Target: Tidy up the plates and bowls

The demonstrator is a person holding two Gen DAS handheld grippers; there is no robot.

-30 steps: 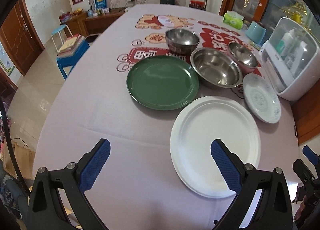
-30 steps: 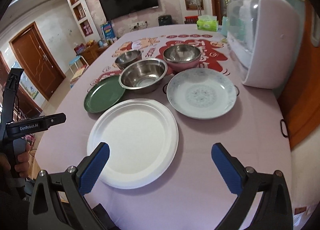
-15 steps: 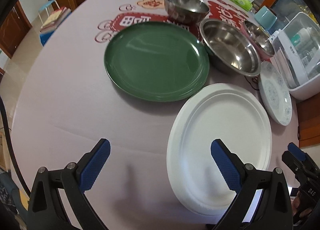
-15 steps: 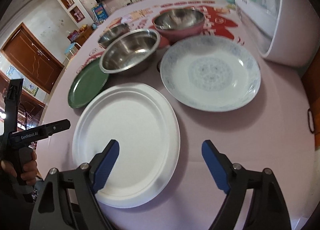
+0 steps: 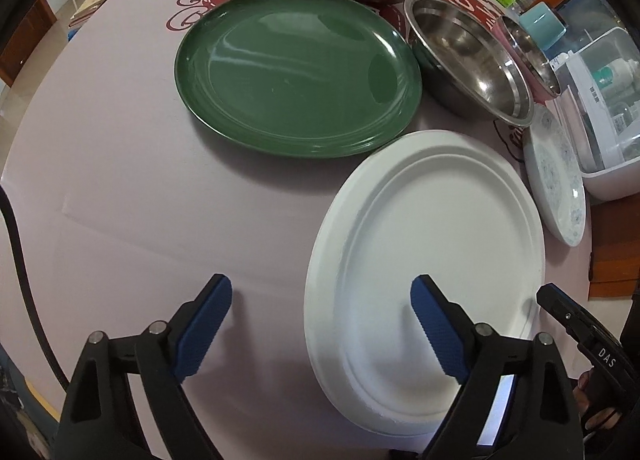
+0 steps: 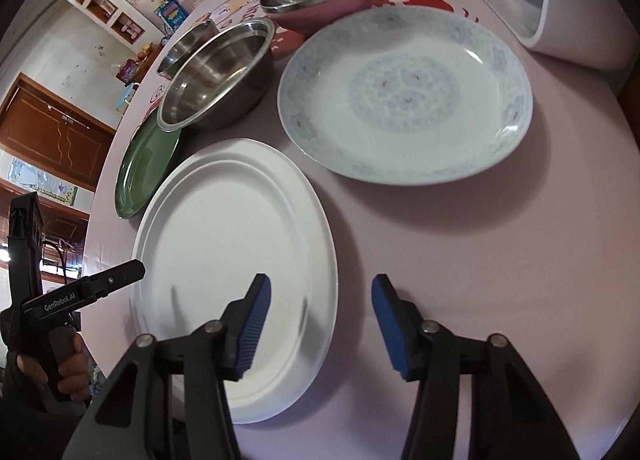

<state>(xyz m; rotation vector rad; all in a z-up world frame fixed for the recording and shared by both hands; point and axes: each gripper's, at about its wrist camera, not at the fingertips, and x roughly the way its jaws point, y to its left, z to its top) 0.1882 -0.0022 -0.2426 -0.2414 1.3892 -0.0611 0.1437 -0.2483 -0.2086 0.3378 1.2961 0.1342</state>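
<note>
Pink tablecloth [image 5: 120, 180] | round ridged white plate [image 5: 432, 260] | glossy green plate [image 5: 296, 76] | left gripper [image 5: 320, 324], right gripper [image 6: 320, 316]: jaws closing, apart, straddling white rim

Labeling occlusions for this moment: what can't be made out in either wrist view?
- White plate, near rim: hidden behind the left gripper fingers in the left wrist view, behind the right gripper in the right wrist view.
- Small steel bowl: mostly hidden behind the big steel bowl, right wrist view.
- Green plate: partly covered by that bowl and the white plate.
- Dish cabinet contents: too blurred.
</note>
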